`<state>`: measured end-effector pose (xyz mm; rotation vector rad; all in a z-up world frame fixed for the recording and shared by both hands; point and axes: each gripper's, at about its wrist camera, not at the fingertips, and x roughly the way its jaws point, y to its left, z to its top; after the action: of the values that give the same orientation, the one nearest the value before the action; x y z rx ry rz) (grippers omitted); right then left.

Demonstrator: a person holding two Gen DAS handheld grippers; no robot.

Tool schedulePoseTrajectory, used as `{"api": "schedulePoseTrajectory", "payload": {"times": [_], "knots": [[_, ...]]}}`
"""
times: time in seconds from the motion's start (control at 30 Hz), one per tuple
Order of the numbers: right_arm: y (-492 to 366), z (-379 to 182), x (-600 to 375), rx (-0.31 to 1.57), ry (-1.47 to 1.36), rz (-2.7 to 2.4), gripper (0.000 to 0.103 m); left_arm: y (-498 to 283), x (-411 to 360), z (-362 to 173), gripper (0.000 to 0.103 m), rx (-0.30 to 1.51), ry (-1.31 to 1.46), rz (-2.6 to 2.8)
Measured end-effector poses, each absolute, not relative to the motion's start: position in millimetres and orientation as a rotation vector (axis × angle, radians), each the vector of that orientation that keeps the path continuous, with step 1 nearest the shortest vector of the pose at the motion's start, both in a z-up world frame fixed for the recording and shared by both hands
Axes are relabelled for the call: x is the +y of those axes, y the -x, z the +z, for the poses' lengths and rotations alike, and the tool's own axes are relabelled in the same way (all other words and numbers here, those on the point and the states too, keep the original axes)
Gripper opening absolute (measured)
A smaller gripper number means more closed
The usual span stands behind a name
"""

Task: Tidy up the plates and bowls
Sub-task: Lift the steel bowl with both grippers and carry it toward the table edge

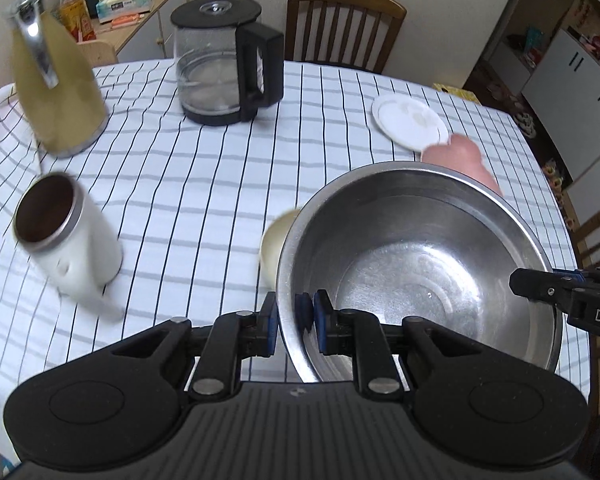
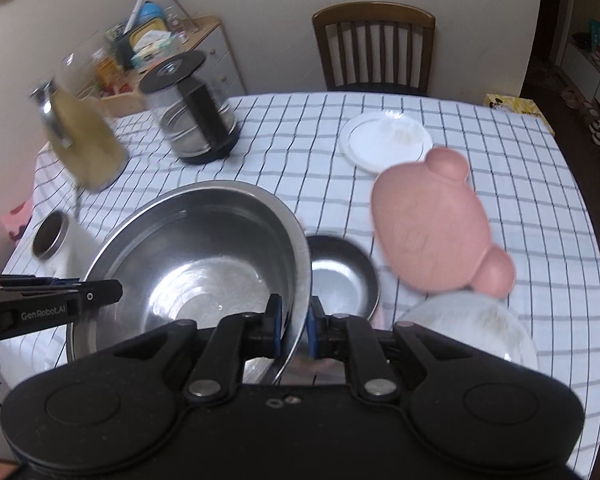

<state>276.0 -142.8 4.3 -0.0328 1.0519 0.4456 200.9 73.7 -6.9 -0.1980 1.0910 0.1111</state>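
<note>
Above the checked tablecloth [image 1: 204,184], left gripper [image 1: 296,320] and right gripper [image 2: 294,326] each pinch opposite rims of the large steel bowl [image 1: 412,264]; keep both level, then lower squarely over the small steel bowl [image 2: 340,272].

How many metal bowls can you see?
2. The large steel bowl is held by its rim between both tools; the small steel bowl sits on the tablecloth beside it. Others may be hidden.

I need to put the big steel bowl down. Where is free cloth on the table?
Free: the cloth between the glass carafe, the white plate and the large steel bowl. Crowded: by the small steel bowl, pink plate and glass bowl.
</note>
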Motion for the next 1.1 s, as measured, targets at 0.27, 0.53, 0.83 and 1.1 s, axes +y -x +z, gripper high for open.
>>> {"api": "schedulePoseTrajectory", "payload": {"times": [0.27,0.53,0.83,1.1], "knots": [[-221,-19,-143,1.106,0.049,0.517,0.015,-145,73,-27,0.017,1.089,0.173,0.120],[-188,-66,-141,1.165,0.097,0.545,0.016,-109,75,-67,0.017,1.112,0.184,0.131],[-165,-114,-141,1.193,0.107,0.549,0.016,-88,70,-112,0.017,1.156,0.159,0.139],[-153,-132,-143,1.212,0.133,0.548,0.017,-75,69,-132,0.017,1.173,0.180,0.129]]}}
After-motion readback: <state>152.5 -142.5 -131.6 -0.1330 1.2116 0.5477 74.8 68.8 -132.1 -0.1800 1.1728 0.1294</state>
